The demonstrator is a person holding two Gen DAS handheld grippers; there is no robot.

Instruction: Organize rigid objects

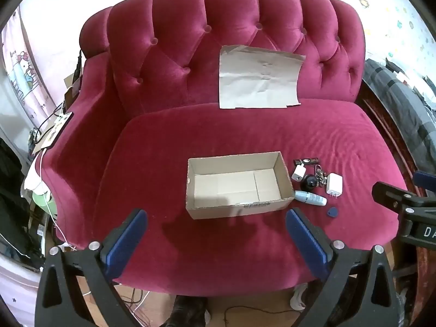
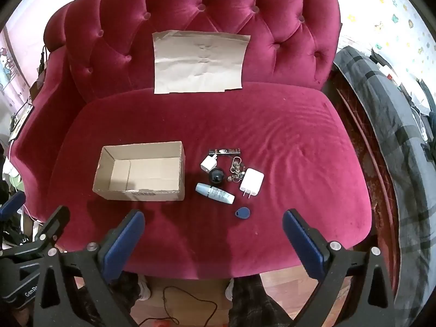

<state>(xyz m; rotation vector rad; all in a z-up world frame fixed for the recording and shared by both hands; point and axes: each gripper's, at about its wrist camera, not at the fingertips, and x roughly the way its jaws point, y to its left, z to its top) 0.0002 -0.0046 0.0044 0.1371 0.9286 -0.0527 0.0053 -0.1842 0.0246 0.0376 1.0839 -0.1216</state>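
An empty cardboard box [image 1: 237, 185] [image 2: 141, 171] sits on the red velvet sofa seat [image 1: 207, 245] [image 2: 299, 163]. To its right lies a cluster of small items: a large white charger [image 2: 252, 181] [image 1: 334, 184], a small white plug [image 2: 208, 162] [image 1: 298, 173], a black round cap [image 2: 216, 176] [image 1: 310, 182], a pale blue tube [image 2: 215, 193] [image 1: 310, 197], a keyring [image 2: 236, 170], a dark slim stick [image 2: 224, 151] and a blue key fob [image 2: 242, 212] [image 1: 333, 212]. My left gripper [image 1: 215, 218] hangs open in front of the box. My right gripper [image 2: 214, 219] hangs open near the fob, touching nothing.
A sheet of brown paper [image 1: 259, 77] [image 2: 200, 62] leans on the tufted backrest. A grey plaid blanket [image 2: 395, 141] lies right of the sofa. Cables and clutter [image 1: 41, 147] crowd the left armrest side. A cable [image 2: 185, 302] lies on the wooden floor below.
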